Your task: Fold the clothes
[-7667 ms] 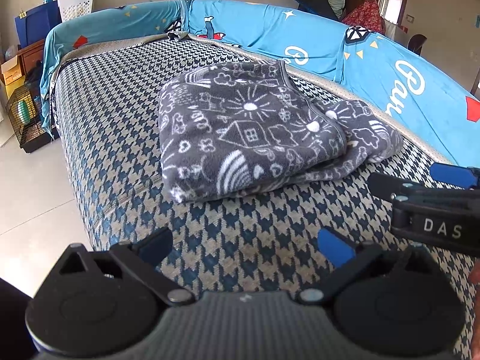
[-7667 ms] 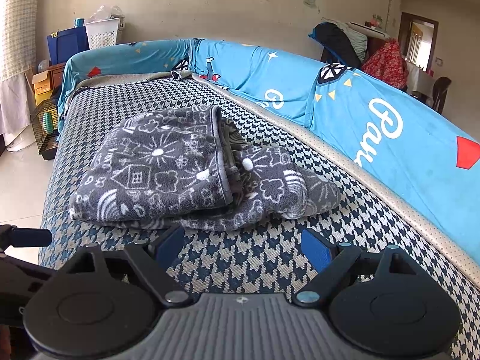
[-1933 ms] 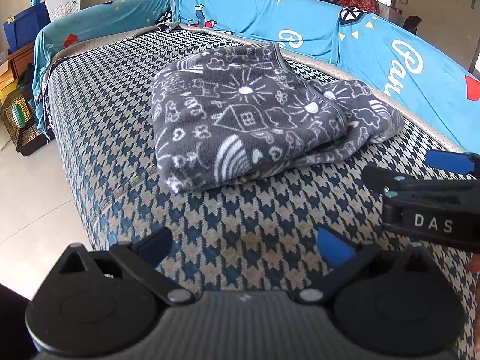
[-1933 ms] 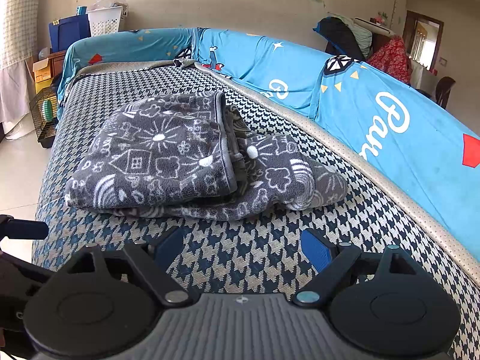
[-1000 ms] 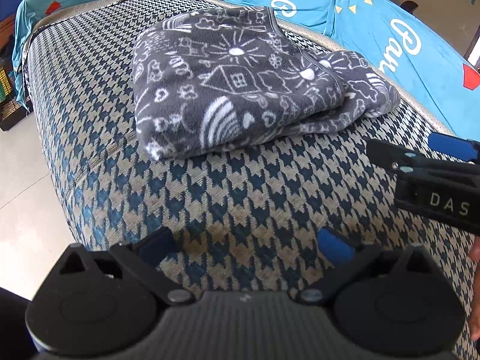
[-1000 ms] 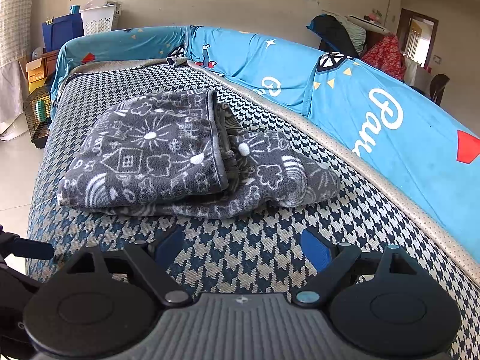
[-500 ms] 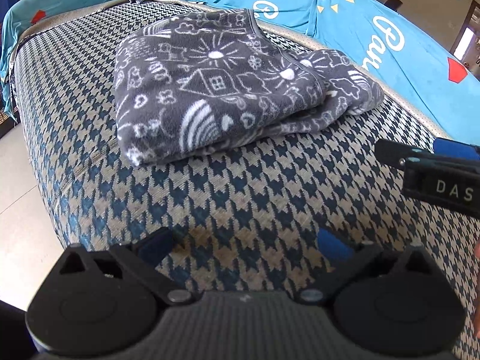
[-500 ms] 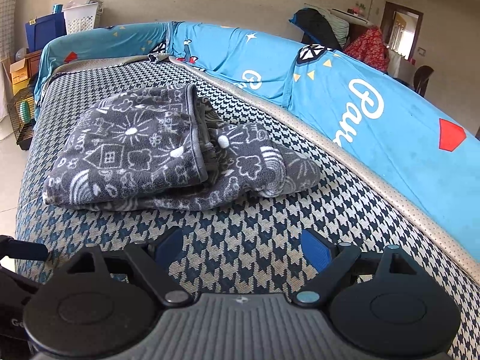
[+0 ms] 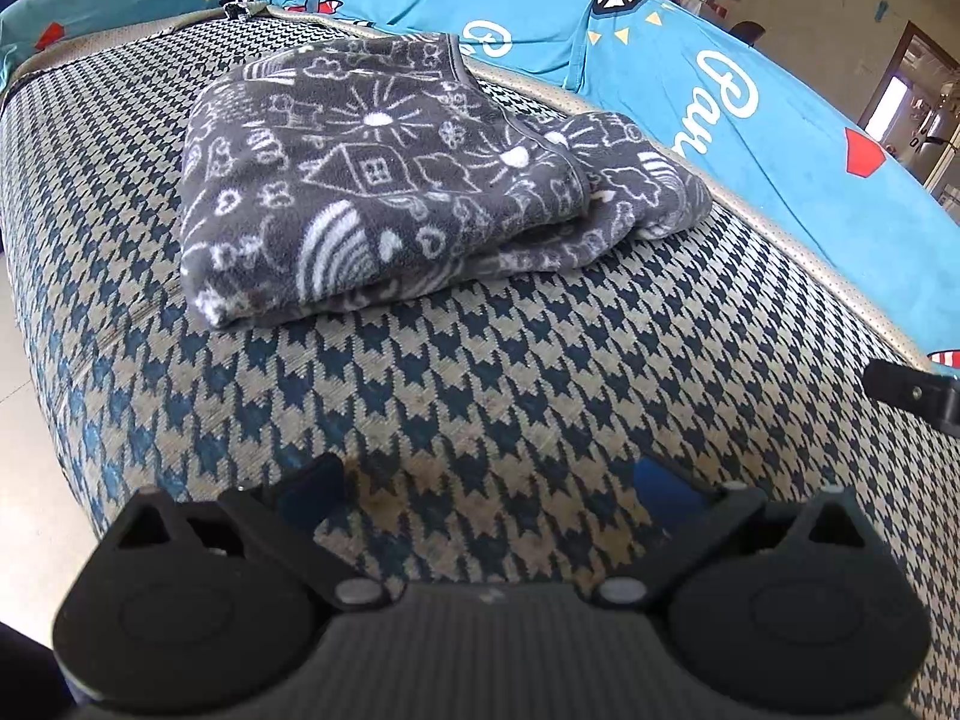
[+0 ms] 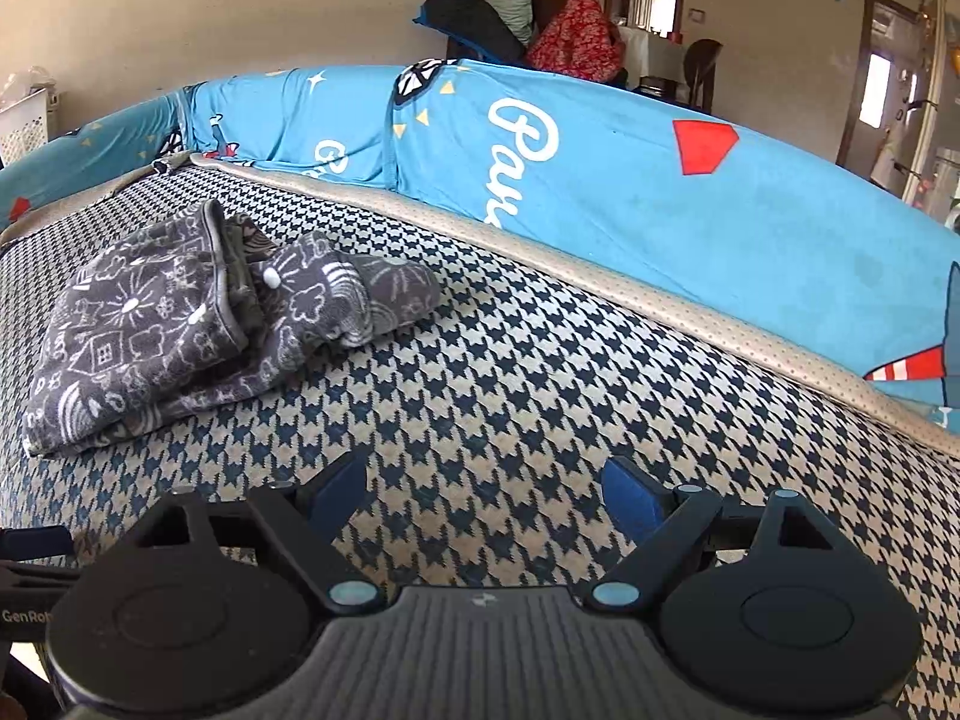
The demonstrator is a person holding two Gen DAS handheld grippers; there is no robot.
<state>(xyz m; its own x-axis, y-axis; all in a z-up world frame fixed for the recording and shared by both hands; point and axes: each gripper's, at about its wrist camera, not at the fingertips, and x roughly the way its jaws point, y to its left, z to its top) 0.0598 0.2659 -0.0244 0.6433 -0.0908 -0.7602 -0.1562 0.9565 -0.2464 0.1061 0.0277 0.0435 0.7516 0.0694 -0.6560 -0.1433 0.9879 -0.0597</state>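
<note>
Left gripper [image 9: 489, 495] hangs wide and empty over the houndstooth seat [image 9: 540, 372]. Right gripper [image 10: 483, 495], same story, jaws spread, nothing between them. Ahead, the folded grey garment [image 9: 384, 180] lies flat on the seat, clear of both tools. Behind it, the blue cover [image 10: 600, 162] drapes the backrest.
</note>
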